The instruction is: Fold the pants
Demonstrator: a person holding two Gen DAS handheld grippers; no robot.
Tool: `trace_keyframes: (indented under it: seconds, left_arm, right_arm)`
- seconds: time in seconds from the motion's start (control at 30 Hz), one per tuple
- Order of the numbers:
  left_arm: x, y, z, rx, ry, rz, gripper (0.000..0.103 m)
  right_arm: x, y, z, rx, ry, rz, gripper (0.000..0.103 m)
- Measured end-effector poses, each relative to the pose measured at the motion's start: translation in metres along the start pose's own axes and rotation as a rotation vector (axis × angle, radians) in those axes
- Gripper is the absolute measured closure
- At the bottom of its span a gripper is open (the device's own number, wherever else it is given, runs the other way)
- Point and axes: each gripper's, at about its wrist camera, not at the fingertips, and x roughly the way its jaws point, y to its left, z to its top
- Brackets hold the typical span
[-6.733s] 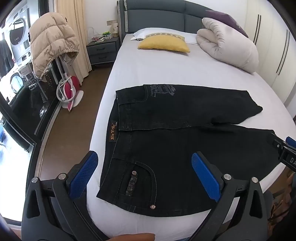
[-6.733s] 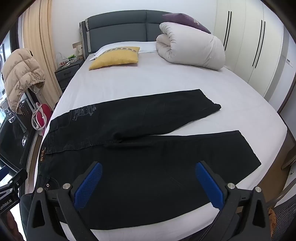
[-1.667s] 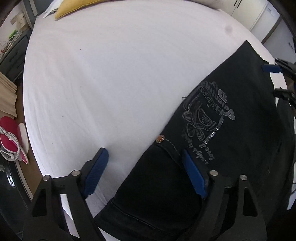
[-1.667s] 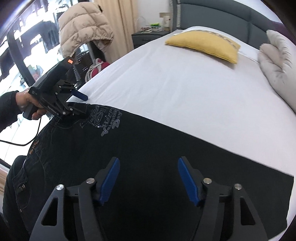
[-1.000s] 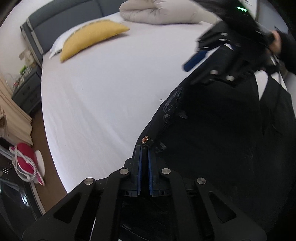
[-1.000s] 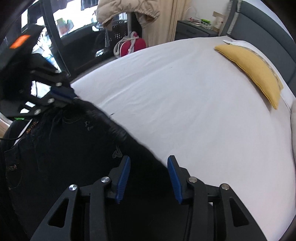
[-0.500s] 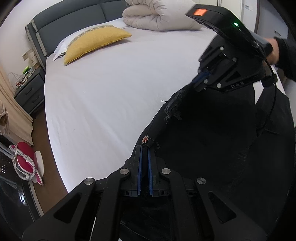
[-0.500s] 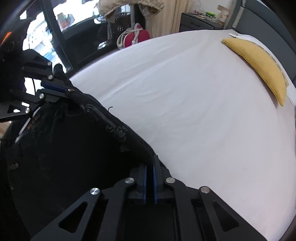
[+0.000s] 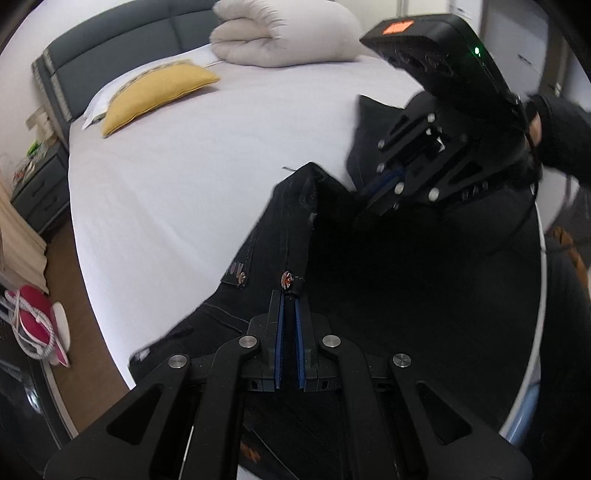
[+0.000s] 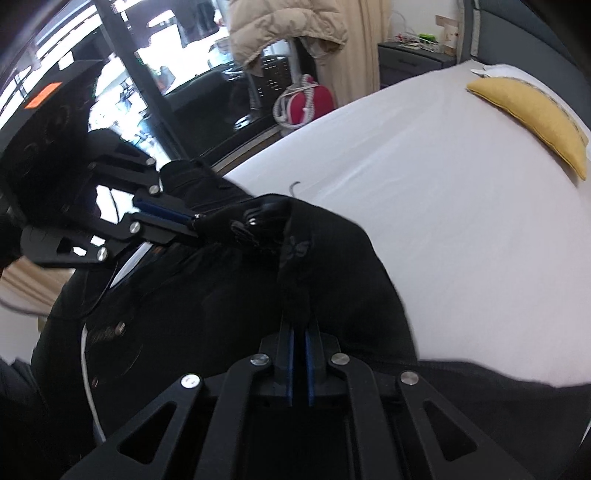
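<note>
The black jeans (image 9: 406, 295) lie on the white bed, their far half lifted off the sheet. My left gripper (image 9: 289, 295) is shut on the waistband by a copper button (image 9: 286, 277). My right gripper (image 10: 299, 328) is shut on the far edge of the jeans (image 10: 229, 302), further along the leg. Each gripper shows in the other's view, the right one (image 9: 380, 192) up and to the right, the left one (image 10: 192, 221) to the left. The lifted cloth hangs between them and hides the half beneath.
A yellow cushion (image 9: 155, 92) and a rolled white duvet (image 9: 284, 33) lie near the grey headboard. A nightstand (image 9: 37, 184) stands left of the bed. A beige jacket (image 10: 284, 26) and a red bag (image 10: 306, 99) are on the floor side.
Both grippers, shut on the far edge of the jeans, have lifted it and carried it toward the near side. The cloth now folds over the half beneath.
</note>
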Motion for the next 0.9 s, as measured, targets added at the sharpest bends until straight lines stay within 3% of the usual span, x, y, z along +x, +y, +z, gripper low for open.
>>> trace_keyframes:
  seconds: [0.07,0.23,0.37,0.57,0.73,0.9]
  left_arm:
    - [-0.006,-0.018,-0.012,0.057,0.015,0.017,0.099]
    - [-0.016,-0.066,-0.043,0.155,0.059,-0.027,0.099]
    - [-0.019,-0.106,-0.063,0.22,0.099,-0.067,0.099]
    - [-0.017,-0.145,-0.084,0.304,0.149,-0.07,0.099]
    - [-0.017,-0.166,-0.094,0.337,0.168,-0.064,0.099]
    - [-0.019,-0.175,-0.09,0.349,0.166,-0.055,0.099]
  right_arm:
    - [-0.006,0.023,-0.015,-0.059,0.026,-0.039,0.096]
    - [-0.012,0.075,-0.066,-0.206,0.109,-0.183,0.096]
    - [-0.017,0.117,-0.099,-0.275,0.112,-0.281,0.097]
    - [0.002,0.184,-0.139,-0.474,0.181,-0.462,0.097]
    - [0.022,0.21,-0.153,-0.541,0.213,-0.554,0.097]
    - [0.019,0.21,-0.16,-0.57,0.215,-0.619,0.097]
